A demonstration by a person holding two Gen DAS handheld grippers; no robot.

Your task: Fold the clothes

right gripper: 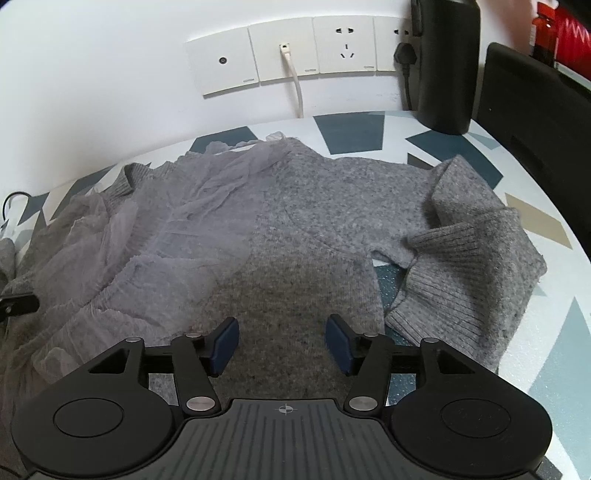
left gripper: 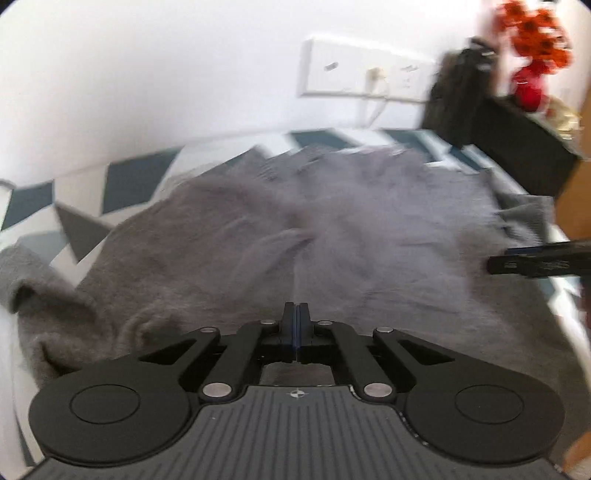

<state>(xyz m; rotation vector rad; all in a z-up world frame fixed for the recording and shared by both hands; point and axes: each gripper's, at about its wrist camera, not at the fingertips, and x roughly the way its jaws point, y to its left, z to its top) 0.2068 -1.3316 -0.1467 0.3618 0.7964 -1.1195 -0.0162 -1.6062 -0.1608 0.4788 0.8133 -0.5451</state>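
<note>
Just beneath right hand-held gripper: sweater

Lots of grey on a geometric tabletop

The sweater is a speckled mid-grey knit with ribbed cuffs, and a sheer lilac-grey pleated layer sits over its left part. The table is white with teal, dark grey and tan angular patches. Both tools are black with dark blue pads. White wall sockets, a black box, and orange-red flowers in a red vase.
</note>
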